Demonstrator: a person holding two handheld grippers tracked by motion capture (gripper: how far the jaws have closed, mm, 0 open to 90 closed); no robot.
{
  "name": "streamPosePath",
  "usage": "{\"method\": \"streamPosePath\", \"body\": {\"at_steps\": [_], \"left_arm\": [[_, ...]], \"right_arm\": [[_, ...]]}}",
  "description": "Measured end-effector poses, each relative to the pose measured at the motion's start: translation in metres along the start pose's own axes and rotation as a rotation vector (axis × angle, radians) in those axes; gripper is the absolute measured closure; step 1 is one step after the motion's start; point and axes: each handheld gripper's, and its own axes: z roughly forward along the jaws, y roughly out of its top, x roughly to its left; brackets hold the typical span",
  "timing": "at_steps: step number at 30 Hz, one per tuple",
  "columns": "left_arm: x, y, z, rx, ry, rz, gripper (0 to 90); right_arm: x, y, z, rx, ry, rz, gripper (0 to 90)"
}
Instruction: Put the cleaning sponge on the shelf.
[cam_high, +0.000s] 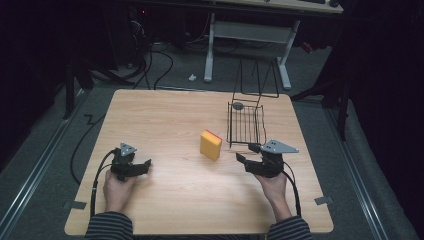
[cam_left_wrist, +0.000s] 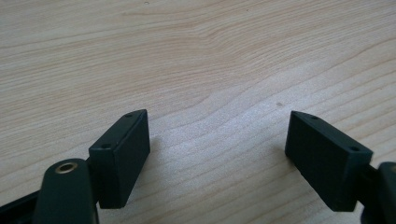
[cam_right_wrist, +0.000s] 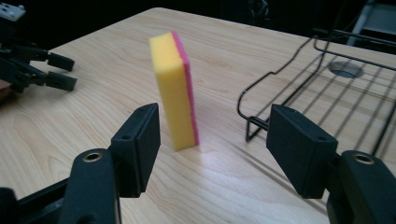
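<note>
On the counter (cam_high: 165, 200) a yellow sponge (cam_high: 210, 144) stands on edge, just beside a wire rack (cam_high: 245, 123). Both grippers rest near the person's side, the left gripper (cam_high: 141, 167) and right gripper (cam_high: 246, 153) with fingers spread, holding nothing. Nothing seems begun; the likely next move is the right gripper reaching to straddle the sponge.

Upright sponge (cam_right_wrist: 175, 88) and wire rack (cam_right_wrist: 327, 79) ahead; gap between

Left gripper (cam_left_wrist: 217, 144) hangs low over the table (cam_left_wrist: 196, 56). Jaws spread wide, bare wood grain between them.
</note>
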Motion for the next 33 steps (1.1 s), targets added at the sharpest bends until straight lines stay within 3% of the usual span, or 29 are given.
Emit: {"method": "streamPosePath", "body": {"at_steps": [13, 24, 33], "left_arm": [[0.000, 0.000, 0.000, -0.001, -0.002, -0.001, 22.5], [0.000, 0.000, 0.000, 0.000, -0.001, 0.000, 22.5], [0.000, 0.000, 0.000, 0.000, -0.001, 0.000, 22.5]], "right_arm": [[0.016, 0.016, 0.039, 0.042, 0.034, -0.039, 34.2], [0.018, 0.021, 0.058, 0.060, 0.060, -0.030, 33.4], [0.023, 0.026, 0.073, 0.091, 0.048, -0.048, 33.3]]}}
